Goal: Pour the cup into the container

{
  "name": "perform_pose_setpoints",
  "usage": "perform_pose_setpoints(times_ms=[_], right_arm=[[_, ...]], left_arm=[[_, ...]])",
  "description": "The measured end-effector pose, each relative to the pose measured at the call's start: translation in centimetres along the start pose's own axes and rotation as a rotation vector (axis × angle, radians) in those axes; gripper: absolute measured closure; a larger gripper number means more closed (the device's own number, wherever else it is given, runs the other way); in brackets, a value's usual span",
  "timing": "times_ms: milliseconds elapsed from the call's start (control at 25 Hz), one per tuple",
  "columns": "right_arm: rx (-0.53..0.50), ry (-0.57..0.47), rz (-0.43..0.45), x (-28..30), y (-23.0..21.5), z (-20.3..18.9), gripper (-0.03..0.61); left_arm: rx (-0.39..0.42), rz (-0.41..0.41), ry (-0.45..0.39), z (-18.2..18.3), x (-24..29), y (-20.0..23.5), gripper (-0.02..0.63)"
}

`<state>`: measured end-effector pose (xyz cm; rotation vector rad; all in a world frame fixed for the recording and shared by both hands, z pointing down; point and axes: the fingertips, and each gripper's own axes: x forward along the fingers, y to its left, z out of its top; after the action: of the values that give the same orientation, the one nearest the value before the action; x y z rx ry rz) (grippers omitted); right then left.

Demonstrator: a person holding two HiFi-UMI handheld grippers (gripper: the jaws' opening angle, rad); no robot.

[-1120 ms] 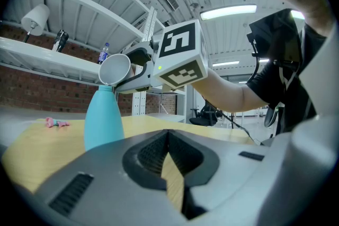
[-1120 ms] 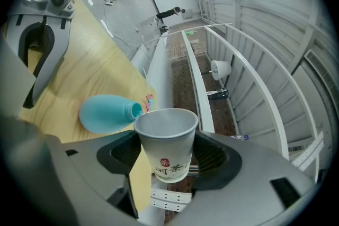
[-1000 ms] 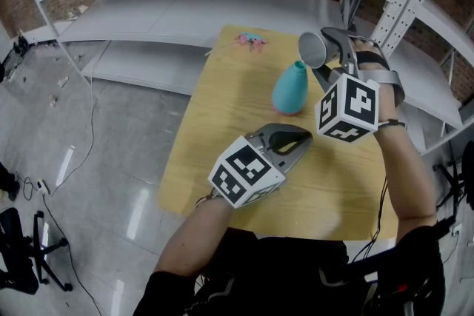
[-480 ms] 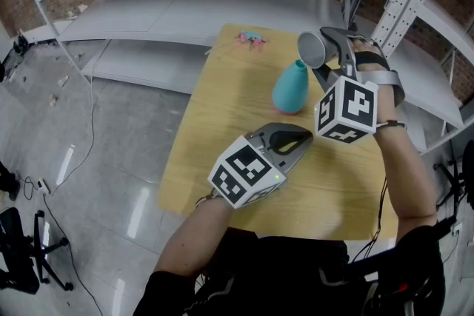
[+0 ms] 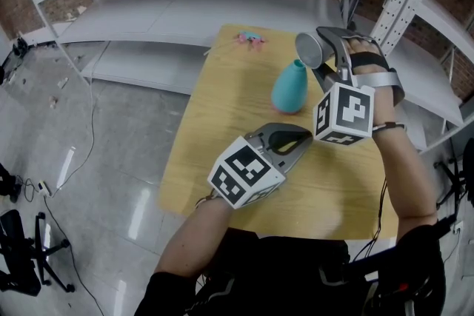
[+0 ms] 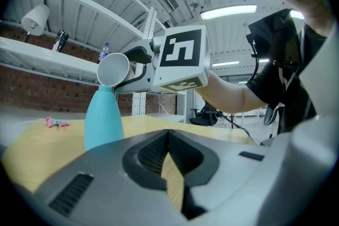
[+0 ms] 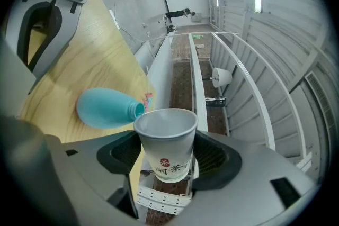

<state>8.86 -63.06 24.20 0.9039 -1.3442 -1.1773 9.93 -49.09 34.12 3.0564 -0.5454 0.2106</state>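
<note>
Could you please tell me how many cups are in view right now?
1. The white paper cup is held in the right gripper, tipped above the mouth of the teal container; no other shows on the table.

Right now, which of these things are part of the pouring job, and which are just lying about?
In the job: paper cup, clamped in the right gripper; teal bottle-shaped container on the wooden table.
Lying about: small pink-and-blue item at the table's far edge; left gripper, shut and empty.

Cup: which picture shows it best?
The right gripper view: the cup sits in the middle, squeezed between the fingers, rim and print clear. The head view shows it small, tipped near the bottle; the left gripper view shows just its round end.
</note>
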Motion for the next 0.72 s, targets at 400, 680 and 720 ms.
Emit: perform_pose_setpoints(times_ms=[400, 680, 720], right_arm=[[-0.069, -0.001, -0.039, -0.21, -0.19, 0.19, 0.265], [-0.065, -0.001, -0.051, -0.26, -0.17, 0.29, 0.265], [-0.065, -0.001, -0.053, -0.26, -0.18, 0.27, 0.265]], left_arm=[[0.0, -0.001, -0.002, 0.06, 0.04, -0.05, 0.612], [0.002, -0.001, -0.002, 0.03, -0.01, -0.08, 0.612], [0.004, -0.002, -0.001, 0.01, -0.02, -0.07, 0.612]])
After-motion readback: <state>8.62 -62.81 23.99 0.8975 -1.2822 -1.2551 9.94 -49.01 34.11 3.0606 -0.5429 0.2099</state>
